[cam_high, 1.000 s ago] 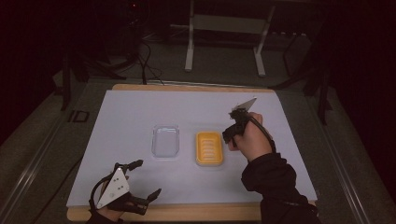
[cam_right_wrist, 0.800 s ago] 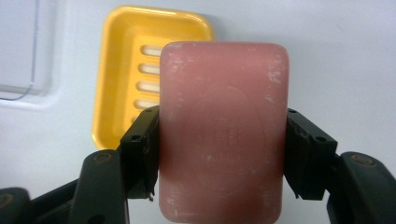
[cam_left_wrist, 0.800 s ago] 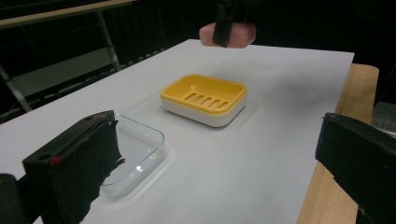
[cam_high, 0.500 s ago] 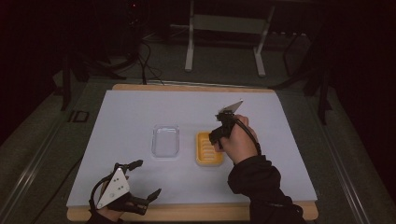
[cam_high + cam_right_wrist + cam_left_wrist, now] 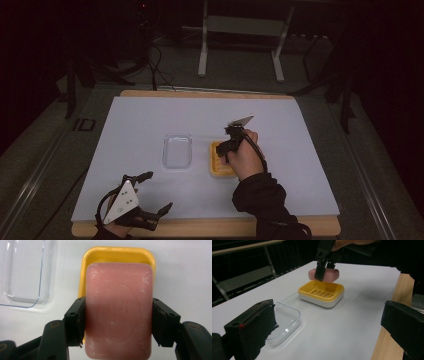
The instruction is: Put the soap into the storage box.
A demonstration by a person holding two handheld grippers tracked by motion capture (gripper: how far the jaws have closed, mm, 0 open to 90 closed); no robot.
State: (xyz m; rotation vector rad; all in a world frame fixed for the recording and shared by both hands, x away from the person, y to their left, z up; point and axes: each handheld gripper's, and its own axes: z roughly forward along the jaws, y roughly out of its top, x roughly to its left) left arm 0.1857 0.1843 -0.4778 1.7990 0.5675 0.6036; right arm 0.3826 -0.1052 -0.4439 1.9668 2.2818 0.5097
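A pink bar of soap is clamped between the jaws of my right gripper, which points down and is shut on its two long sides. The soap hangs just above the yellow soap dish on the white mat, still clear of its slotted bottom. From the high view, the right gripper hovers over the dish at the mat's middle. My left gripper rests open near the front left edge, jaws spread wide with nothing between them.
A clear plastic lid or tray lies on the white mat just left of the dish. A wooden table edge runs along the front. Metal stand legs and cables sit beyond the far edge in the dark.
My right gripper has carried the soap leftward and downward, from right of the dish to directly above it. The left gripper has stayed put.
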